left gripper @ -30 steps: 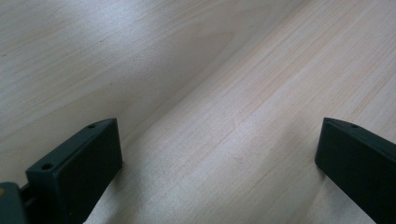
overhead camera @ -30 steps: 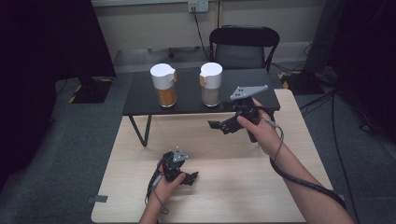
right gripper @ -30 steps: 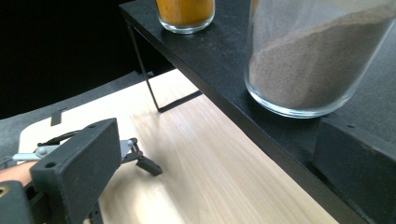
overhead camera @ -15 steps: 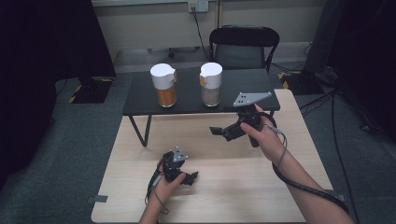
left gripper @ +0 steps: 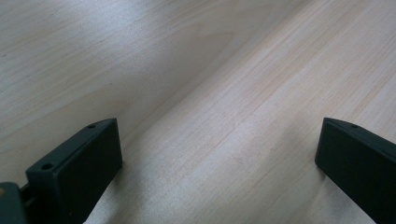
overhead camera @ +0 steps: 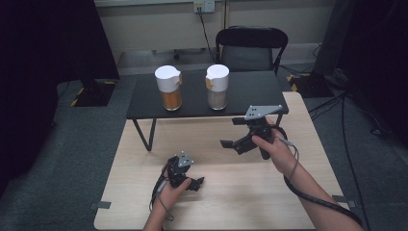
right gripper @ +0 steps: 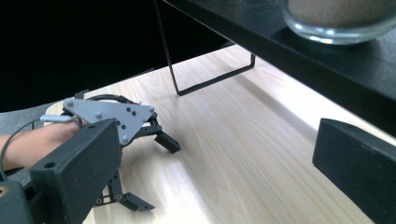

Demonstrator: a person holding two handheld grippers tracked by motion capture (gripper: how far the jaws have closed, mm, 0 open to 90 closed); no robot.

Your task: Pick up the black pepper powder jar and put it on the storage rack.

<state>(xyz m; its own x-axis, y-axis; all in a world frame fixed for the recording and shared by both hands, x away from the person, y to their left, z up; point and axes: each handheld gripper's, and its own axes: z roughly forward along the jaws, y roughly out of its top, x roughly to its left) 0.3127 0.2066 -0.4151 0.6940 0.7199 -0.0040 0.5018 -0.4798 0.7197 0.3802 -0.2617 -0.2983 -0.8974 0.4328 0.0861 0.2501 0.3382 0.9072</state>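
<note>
Toward the lower centre of the high view, our left hand-held gripper (overhead camera: 192, 182) rests low on the pale wooden surface (overhead camera: 231, 192), its jaws spread wide with nothing between them; its own view shows only bare wood grain between the two black jaws. It sits where it sat a second ago.

Right of centre in that frame, our right hand-held gripper (overhead camera: 234, 138) has changed. Over the last second it has drifted rightward and toward us, and it now hangs above the surface with its jaws wide apart and empty, pointing toward the left of the frame. In its own view we see the left hand-held gripper (right gripper: 140, 154) across the wood at lower left, and the glass base of a jar (right gripper: 341, 21) on the black shelf (right gripper: 299, 60) at upper right.

The two white-lidded jars, one with orange contents (overhead camera: 169, 87) and one with grey-beige contents (overhead camera: 217, 86), stand upright and apart on the black shelf in the upper middle of the high view, untouched.

We judge that no reach for a jar has begun; the grey-beige one is nearer the right hand-held gripper
</note>
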